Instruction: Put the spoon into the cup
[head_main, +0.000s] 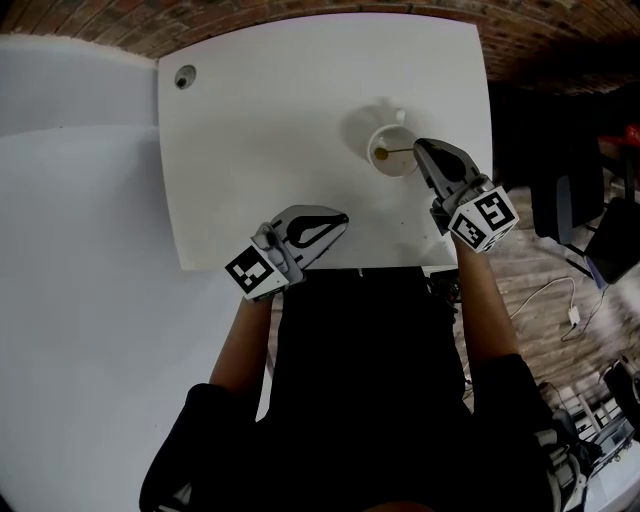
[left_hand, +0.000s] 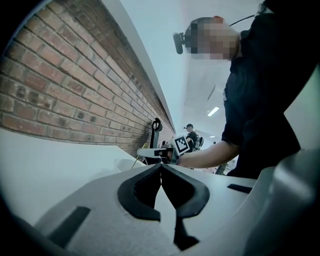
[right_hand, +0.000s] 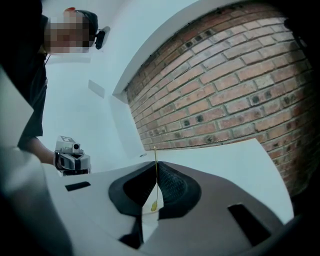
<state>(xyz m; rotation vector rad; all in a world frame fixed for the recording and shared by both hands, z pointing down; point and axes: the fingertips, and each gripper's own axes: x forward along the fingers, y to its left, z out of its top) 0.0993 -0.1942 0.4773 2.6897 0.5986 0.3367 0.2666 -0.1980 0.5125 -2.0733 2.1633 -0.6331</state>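
**Head view: spoon (head_main: 398, 152) clamped in right gripper (head_main: 419, 149), over the cup (head_main: 404, 133)**

The thin gold spoon runs from the right gripper's tips, at the cup's right rim, leftward across the cup's mouth. Its far end shows as a small dark-gold spot inside the rim. Cannot tell whether it touches the cup's wall or bottom.

In the right gripper view the jaws are pressed together on the spoon (right_hand: 155, 165). One slim end sticks up past the tips and a wider gold end shows in the gap behind them.

The right gripper reaches in from the cup's near right, with its marker cube (head_main: 483, 218) on the side away from the cup. The right forearm (head_main: 487, 300) trails back toward the person.

The left gripper (head_main: 343, 219) sits near and to the left of the cup, well apart from it and low over the table edge, tips aimed toward the cup. In the left gripper view its jaws (left_hand: 161, 166) meet at the tips with nothing between them. The cup (left_hand: 126, 164) and the right gripper (left_hand: 159, 152) show beyond them.

The cup stands on a white table (head_main: 280, 120), with its handle on the far side. A round cable hole (head_main: 184, 76) sits at the table's far left corner, well away from the cup. A brick wall (right_hand: 225, 90) rises behind the table. Nothing lies between either gripper and the cup.
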